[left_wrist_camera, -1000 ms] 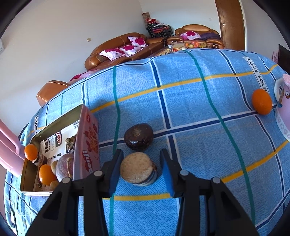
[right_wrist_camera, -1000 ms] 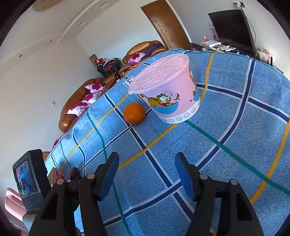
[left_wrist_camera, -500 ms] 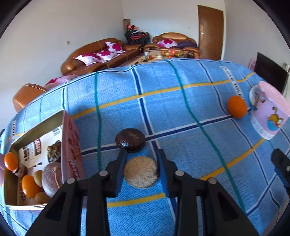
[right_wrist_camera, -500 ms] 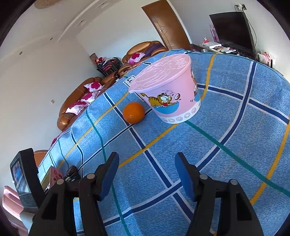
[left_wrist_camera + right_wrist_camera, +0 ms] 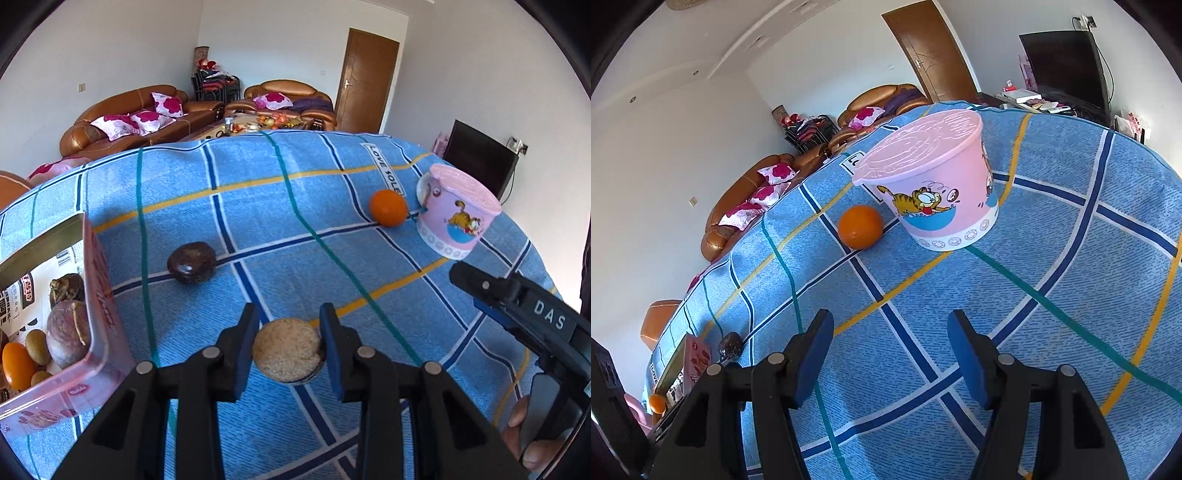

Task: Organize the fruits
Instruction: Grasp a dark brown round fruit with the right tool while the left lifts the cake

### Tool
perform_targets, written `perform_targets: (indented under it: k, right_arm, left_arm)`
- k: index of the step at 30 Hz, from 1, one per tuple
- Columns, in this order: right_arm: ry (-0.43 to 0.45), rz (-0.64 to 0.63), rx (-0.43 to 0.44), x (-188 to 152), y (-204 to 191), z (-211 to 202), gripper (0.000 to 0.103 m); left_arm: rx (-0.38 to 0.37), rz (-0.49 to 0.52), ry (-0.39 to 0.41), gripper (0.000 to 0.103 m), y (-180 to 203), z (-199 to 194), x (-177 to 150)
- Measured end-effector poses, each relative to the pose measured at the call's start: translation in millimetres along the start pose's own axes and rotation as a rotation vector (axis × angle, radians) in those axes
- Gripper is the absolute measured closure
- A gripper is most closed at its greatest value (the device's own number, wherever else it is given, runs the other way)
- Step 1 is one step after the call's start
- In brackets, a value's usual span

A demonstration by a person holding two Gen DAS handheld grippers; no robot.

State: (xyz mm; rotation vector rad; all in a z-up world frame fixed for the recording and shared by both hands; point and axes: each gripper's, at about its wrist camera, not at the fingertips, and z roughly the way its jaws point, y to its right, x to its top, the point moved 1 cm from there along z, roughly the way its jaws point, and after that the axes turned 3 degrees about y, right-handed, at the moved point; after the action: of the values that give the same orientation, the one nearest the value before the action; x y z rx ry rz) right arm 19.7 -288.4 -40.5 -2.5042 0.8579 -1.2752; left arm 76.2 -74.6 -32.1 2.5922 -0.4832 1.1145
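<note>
My left gripper (image 5: 287,322) is shut on a tan round fruit (image 5: 286,350), its blue pads pressing both sides just above the blue checked cloth (image 5: 258,199). A dark brown fruit (image 5: 191,262) lies on the cloth ahead and to the left, and it also shows far off in the right wrist view (image 5: 730,344). An orange (image 5: 388,207) rests beside a lidded pink tub (image 5: 456,218) at the far right. My right gripper (image 5: 890,354) stands open over bare cloth, nothing between its fingers, with the orange (image 5: 860,226) and the tub (image 5: 938,184) ahead of it.
An open pink-walled box (image 5: 99,295) at the left holds several fruits, among them a small orange (image 5: 16,365) and a purplish fruit (image 5: 68,334). The right gripper's black body (image 5: 517,306) and a person's fingers (image 5: 521,435) fill the lower right. Sofas, a door and a TV stand beyond the table.
The left jaws closed onto the tan fruit, and that gripper swung right and rose a little with it, so the box slid left. The right gripper has not moved.
</note>
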Motion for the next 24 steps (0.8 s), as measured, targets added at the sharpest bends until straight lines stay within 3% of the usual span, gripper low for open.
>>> perform_targets:
  k: [5,10,16,20,24]
  right_arm:
    - [0.011,0.023,-0.007,1.1,5.2,-2.1,0.037]
    - [0.011,0.033,-0.037,0.7,10.8,-0.4,0.037]
    - [0.025,0.048,-0.050,0.0,16.3,-3.7,0.037]
    - [0.063,0.054,-0.060,-1.3,25.1,-19.6,0.037]
    - [0.020,0.100,-0.050,-4.2,46.0,-20.2,0.037]
  left_arm:
    - [0.000,0.130,-0.008,0.068,38.9,-7.2,-12.8]
    - [-0.032,0.172,-0.031,0.068,56.3,-10.3,-20.1]
    - [-0.034,0.172,-0.019,0.068,49.8,-18.2,-21.6]
    - [-0.028,0.077,-0.013,0.068,19.9,-22.2,-11.7]
    - [-0.014,0.027,0.012,0.068,-2.6,-30.1,-5.2]
